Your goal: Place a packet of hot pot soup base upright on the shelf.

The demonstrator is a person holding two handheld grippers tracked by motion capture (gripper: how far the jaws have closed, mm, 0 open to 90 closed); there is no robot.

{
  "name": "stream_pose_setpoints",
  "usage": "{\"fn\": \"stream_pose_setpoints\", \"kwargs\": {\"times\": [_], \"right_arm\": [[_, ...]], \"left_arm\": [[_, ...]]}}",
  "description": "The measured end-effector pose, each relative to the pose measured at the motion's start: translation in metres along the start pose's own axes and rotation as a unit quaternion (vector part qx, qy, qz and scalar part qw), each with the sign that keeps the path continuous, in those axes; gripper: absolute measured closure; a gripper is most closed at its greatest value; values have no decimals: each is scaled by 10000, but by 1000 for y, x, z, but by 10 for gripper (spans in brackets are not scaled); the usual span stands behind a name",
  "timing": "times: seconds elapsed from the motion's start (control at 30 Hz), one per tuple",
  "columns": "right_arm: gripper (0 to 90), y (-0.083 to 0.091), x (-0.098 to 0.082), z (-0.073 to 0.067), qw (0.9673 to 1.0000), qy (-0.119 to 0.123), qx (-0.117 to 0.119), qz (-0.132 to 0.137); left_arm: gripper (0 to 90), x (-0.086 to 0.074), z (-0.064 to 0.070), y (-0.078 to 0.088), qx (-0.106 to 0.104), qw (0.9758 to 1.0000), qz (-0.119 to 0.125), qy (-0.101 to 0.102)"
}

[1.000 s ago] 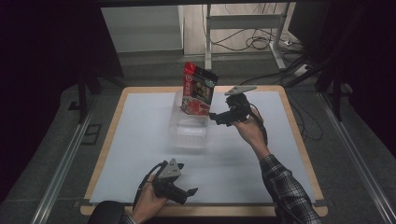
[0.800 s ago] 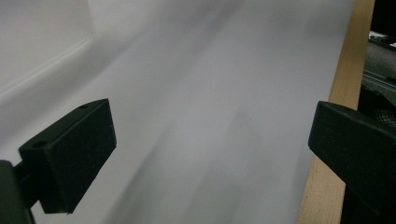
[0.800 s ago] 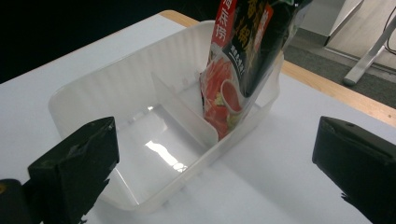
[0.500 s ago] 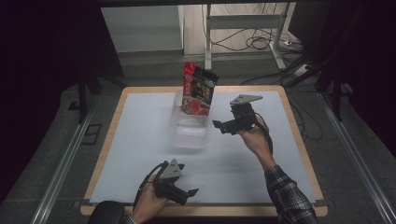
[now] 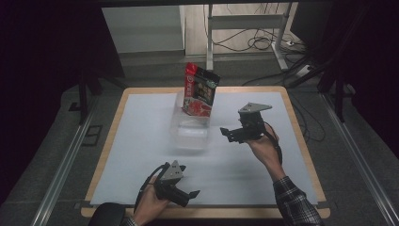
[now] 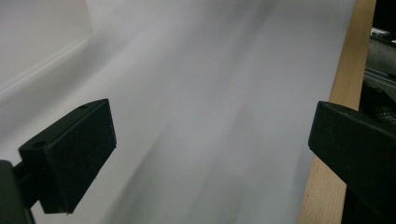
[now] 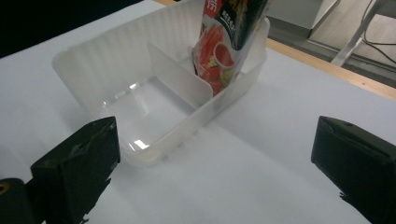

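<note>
A clear plastic bin [image 5: 190,134] with a divider [image 7: 177,74] sits at the middle of the white table. A red and black snack pouch [image 5: 200,89] stands upright in its far compartment, and the near compartment [image 7: 140,107] holds nothing. My right gripper [image 5: 227,134] hovers just right of the bin, open, with its jaws pointing at the bin and nothing between them. In the right gripper view the bin [image 7: 93,60] and the pouch [image 7: 224,42] lie ahead of the right gripper [image 7: 210,154]. My left gripper [image 5: 190,197] rests near the front edge, open, jaws wide over bare table [image 6: 210,93].
A white sheet [image 5: 141,141] covers the table, which has a wooden rim [image 5: 301,141]. That rim [image 6: 345,93] runs close beside the left gripper. Behind the table are a floor with cables [image 5: 263,42] and metal frame legs [image 5: 209,33]. Dark rails flank both sides.
My right gripper has drawn back from the pouch and the bin, moving right and toward the person. The pouch stays standing in the bin. The left gripper has not moved.
</note>
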State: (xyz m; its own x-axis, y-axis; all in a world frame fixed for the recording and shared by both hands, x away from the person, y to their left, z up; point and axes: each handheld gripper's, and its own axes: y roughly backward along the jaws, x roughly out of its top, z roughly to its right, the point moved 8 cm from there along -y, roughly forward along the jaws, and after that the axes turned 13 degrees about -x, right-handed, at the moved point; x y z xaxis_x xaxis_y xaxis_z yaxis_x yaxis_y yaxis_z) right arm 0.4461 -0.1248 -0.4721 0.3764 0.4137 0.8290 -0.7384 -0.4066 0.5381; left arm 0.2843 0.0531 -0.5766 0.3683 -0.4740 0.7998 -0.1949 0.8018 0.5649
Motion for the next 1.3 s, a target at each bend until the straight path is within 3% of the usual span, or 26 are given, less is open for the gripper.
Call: {"fn": "stream_pose_setpoints", "kwargs": {"times": [0.6,1.0,1.3], "right_arm": [[0,20,-20,6,9999,-2,-85,-125],[0,27,-36,9,9997,6,-154,-198],[0,39,-50,9,9995,-189,-148,-182]], "left_arm": [[6,-1,0,0,10,10000,-61,-36],[5,-2,-3,2,136,9998,-117,-85],[5,-2,-3,2,196,9997,-142,-88]]}}
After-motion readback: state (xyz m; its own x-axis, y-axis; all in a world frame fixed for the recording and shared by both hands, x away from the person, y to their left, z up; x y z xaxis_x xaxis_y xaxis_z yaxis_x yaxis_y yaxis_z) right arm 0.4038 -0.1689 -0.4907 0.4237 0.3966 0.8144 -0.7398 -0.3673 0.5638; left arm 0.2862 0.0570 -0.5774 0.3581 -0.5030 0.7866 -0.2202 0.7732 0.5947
